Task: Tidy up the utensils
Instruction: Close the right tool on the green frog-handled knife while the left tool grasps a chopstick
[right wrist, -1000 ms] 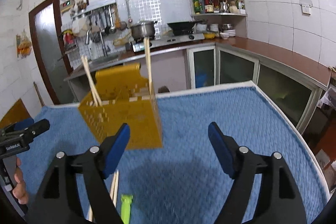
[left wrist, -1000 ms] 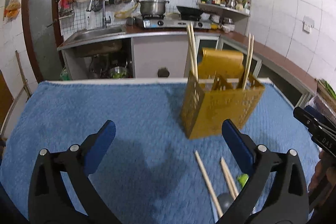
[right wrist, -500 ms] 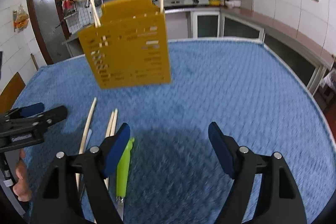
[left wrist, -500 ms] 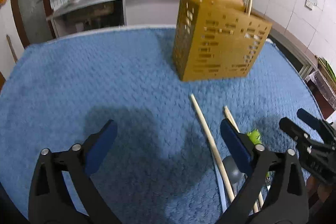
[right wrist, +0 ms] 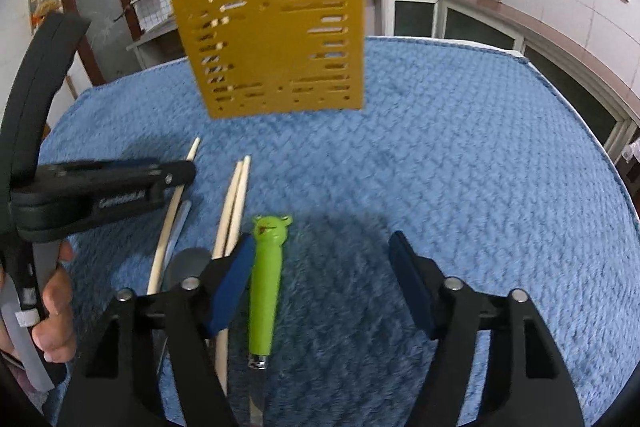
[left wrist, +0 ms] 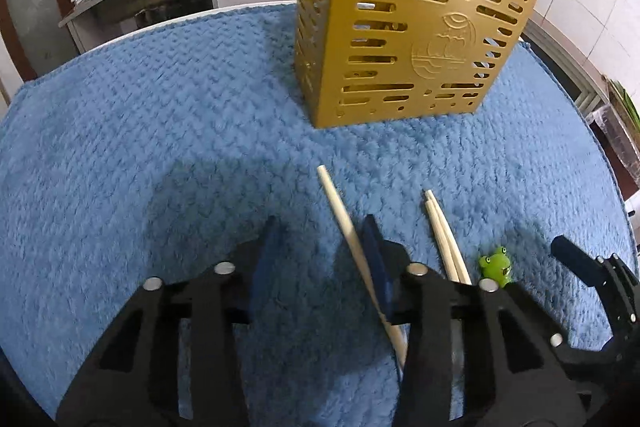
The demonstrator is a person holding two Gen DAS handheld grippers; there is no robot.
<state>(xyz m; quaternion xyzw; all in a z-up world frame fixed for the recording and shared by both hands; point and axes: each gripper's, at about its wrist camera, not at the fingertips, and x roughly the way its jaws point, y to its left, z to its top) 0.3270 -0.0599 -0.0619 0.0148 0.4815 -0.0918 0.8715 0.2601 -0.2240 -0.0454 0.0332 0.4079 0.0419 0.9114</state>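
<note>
A yellow slotted utensil holder (left wrist: 400,39) (right wrist: 280,39) stands on the blue towel with chopsticks upright in it. My left gripper (left wrist: 320,263) hangs low over a single loose chopstick (left wrist: 344,223). Its jaws are closing, with the chopstick between them beside the right pad (left wrist: 374,267) and a gap at the other pad. My right gripper (right wrist: 322,283) is also closing. The green frog-handled utensil (right wrist: 266,283) lies between its jaws, close to the left pad (right wrist: 232,283) and not gripped. A pair of chopsticks (right wrist: 234,207) (left wrist: 444,239) lies between the two grippers.
A grey spoon (right wrist: 186,263) lies between the single chopstick (right wrist: 172,211) and the pair. The blue towel (left wrist: 160,147) covers the table, whose edge curves past on the right (right wrist: 580,115). A hand (right wrist: 52,307) holds the left gripper. Kitchen counters and a sink stand behind.
Both grippers have come down toward the towel and tilted more steeply. The left jaws have narrowed a lot around the single chopstick. The right jaws have narrowed slightly over the green utensil.
</note>
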